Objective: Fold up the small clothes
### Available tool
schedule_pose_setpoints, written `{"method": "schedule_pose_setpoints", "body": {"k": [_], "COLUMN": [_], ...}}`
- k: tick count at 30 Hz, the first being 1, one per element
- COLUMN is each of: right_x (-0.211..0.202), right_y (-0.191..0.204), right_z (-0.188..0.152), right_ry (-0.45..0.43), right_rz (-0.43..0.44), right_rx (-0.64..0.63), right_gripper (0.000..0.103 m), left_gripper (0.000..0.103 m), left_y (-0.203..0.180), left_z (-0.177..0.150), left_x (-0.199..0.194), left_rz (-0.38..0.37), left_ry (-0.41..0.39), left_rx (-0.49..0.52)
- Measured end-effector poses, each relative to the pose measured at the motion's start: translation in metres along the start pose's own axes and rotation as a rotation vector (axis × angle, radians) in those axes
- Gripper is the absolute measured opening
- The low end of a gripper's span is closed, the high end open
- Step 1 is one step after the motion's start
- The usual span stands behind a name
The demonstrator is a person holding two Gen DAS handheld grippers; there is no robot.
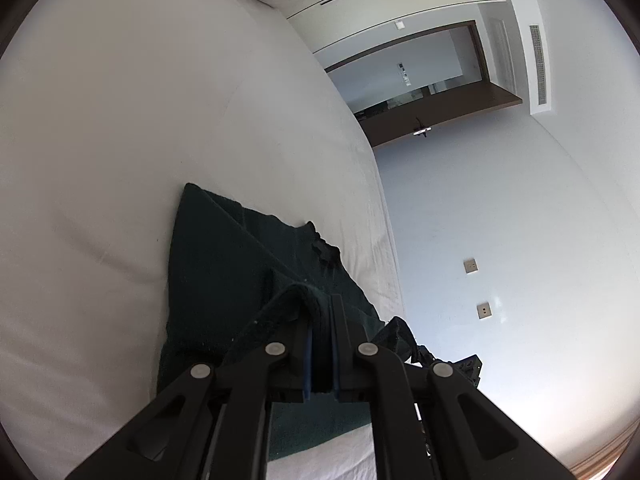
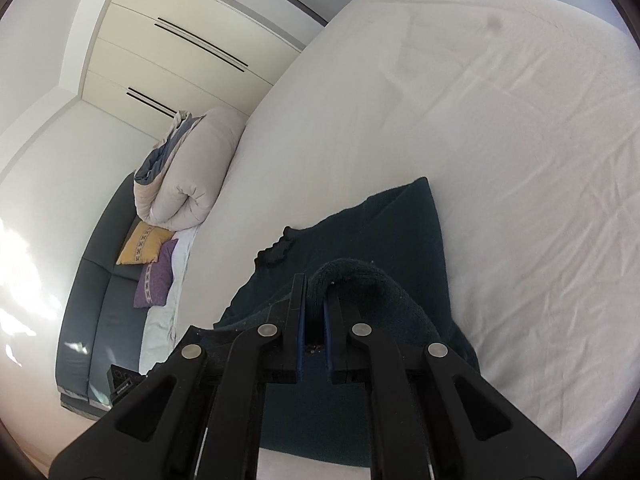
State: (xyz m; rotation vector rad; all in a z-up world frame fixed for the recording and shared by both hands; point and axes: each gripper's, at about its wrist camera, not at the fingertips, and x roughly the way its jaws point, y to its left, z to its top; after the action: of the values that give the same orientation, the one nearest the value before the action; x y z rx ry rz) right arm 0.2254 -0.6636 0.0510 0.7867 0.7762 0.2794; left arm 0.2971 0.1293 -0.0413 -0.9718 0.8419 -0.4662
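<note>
A small dark green garment (image 1: 224,256) lies on the white bed (image 1: 120,120). My left gripper (image 1: 320,312) is shut on a raised fold of its edge, which humps up between the fingers. In the right wrist view the same garment (image 2: 384,232) spreads over the bed (image 2: 500,140). My right gripper (image 2: 315,296) is shut on another bunched edge that curls over the right finger. A frilled dark trim (image 2: 278,250) shows at the garment's far left.
A rolled duvet (image 2: 188,172) lies at the bed's far end, above a yellow pillow (image 2: 142,244) and a purple pillow (image 2: 154,280) on a grey sofa (image 2: 96,292). White wardrobes (image 2: 192,40) stand behind. A wall with sockets (image 1: 472,266) lies right of the bed.
</note>
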Motion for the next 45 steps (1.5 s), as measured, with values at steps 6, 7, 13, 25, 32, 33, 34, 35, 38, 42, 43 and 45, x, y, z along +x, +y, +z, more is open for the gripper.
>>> {"method": "schedule_pose_setpoints", "body": {"k": [6,7,13,25,32,33,34,35,38,42,43,45], "right_x": [0.055,0.065,0.111,0.11,0.055,0.052,0.05,0.04,0.033,0.026,0.027,0.026], "right_y": [-0.006,-0.009,-0.046,-0.038,-0.026,-0.024,-0.021,-0.028,-0.025,-0.038,-0.042,-0.049], "right_z": [0.028,0.034,0.057,0.046,0.006,-0.003,-0.013,-0.022,-0.047,-0.067,-0.069,-0.074], "right_ry": [0.013,0.01,0.046,-0.033,-0.07,-0.054,-0.037,-0.027,-0.022,0.012,0.026,0.034], "right_rz": [-0.055,-0.069,-0.123,-0.1,-0.178,-0.207,-0.231,-0.254,-0.362,-0.467,-0.467,-0.469], "right_rx": [0.021,0.032,0.175,0.116,-0.006,-0.04,-0.077,-0.105,-0.209,-0.293,-0.289,-0.273], "right_gripper": [0.006,0.006,0.009,0.074,0.074,0.074,0.074,0.074,0.074,0.053,0.038,0.031], "left_gripper": [0.006,0.006,0.006,0.059,0.059,0.059,0.059,0.059,0.059,0.057,0.048,0.026], "left_y": [0.018,0.022,0.05,0.046,0.034,0.035,0.036,0.036,0.038,0.033,0.032,0.032], "left_z": [0.024,0.026,0.035,0.023,-0.036,-0.045,-0.054,-0.061,-0.078,-0.089,-0.092,-0.098], "left_x": [0.038,0.044,0.083,0.033,0.027,0.028,0.029,0.03,0.031,0.031,0.033,0.035], "left_rz": [0.069,0.082,0.155,0.133,0.258,0.271,0.281,0.288,0.311,0.369,0.396,0.443], "left_ry": [0.007,0.009,0.037,-0.103,-0.036,-0.024,-0.011,-0.002,0.014,0.027,0.033,0.055], "left_rx": [-0.006,-0.003,0.005,0.016,0.157,0.169,0.173,0.175,0.2,0.258,0.279,0.304]}}
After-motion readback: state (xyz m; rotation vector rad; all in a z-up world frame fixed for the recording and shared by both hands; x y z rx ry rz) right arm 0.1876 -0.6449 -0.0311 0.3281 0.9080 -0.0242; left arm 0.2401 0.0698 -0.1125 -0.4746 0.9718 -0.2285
